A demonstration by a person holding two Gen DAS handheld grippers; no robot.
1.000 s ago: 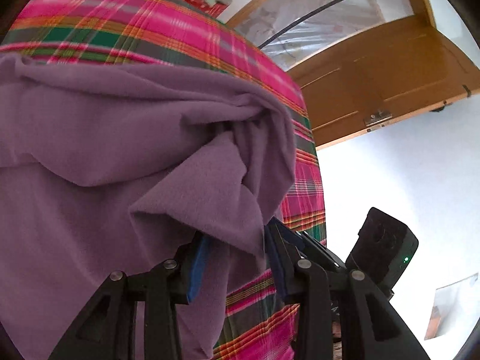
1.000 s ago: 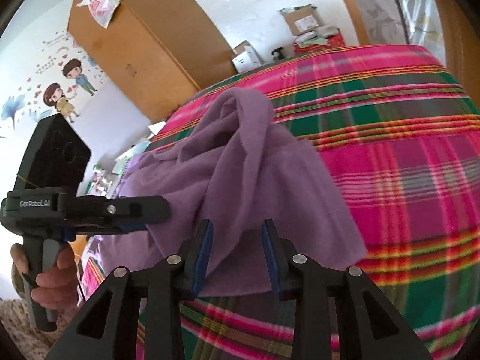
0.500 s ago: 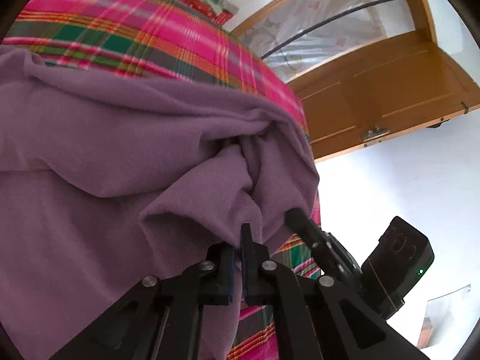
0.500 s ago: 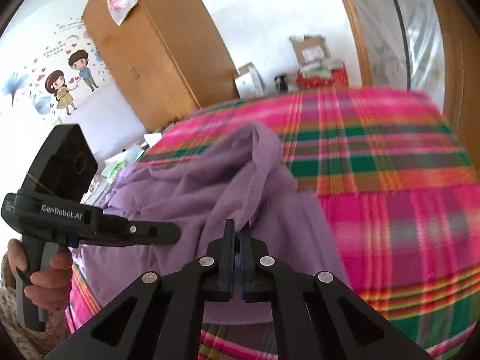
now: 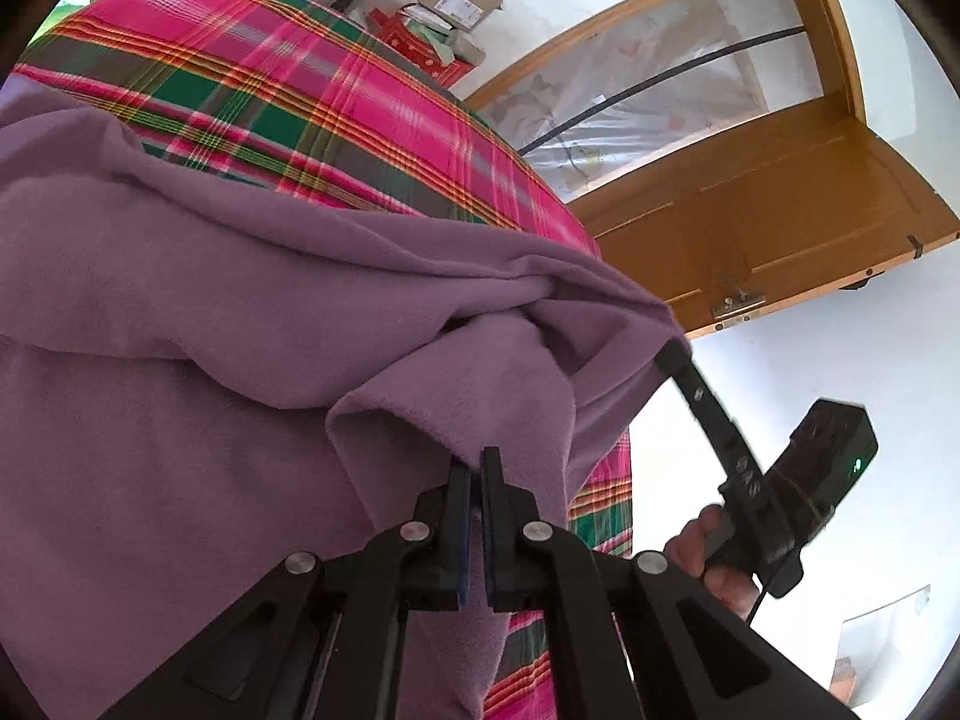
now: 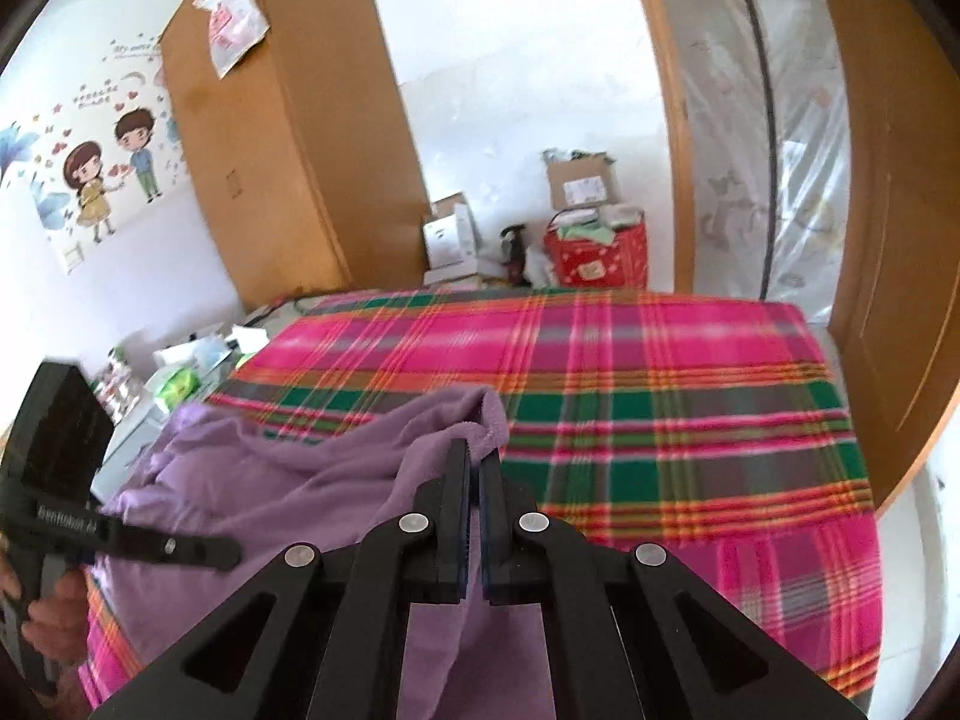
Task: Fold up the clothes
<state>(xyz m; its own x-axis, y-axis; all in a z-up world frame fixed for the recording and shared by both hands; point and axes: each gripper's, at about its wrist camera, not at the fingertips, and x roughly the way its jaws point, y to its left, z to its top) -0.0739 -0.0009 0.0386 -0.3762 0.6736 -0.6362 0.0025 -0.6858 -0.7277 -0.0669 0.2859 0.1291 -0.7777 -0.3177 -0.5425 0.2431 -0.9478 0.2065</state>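
Observation:
A purple fleece garment (image 5: 198, 360) lies rumpled on a bed with a pink and green plaid cover (image 5: 336, 102). In the left wrist view my left gripper (image 5: 474, 462) is shut on a folded edge of the garment. The right gripper shows at the right of that view (image 5: 708, 414), its tip buried in the cloth. In the right wrist view my right gripper (image 6: 472, 453) is shut on a raised corner of the purple garment (image 6: 288, 480), lifted off the plaid cover (image 6: 660, 408). At the left of that view the left gripper (image 6: 174, 547) pinches the cloth too.
A wooden door (image 5: 768, 210) stands open beside the bed, next to a plastic-covered doorway (image 6: 774, 138). A wardrobe (image 6: 288, 138), cardboard boxes (image 6: 582, 180) and a red bag (image 6: 597, 255) stand beyond the bed's far end. A hand (image 5: 708, 552) holds the right gripper's handle.
Both grippers closed from open onto the purple garment. The right gripper then rose and tilted up, lifting its corner; the left moved sideways with its fold.

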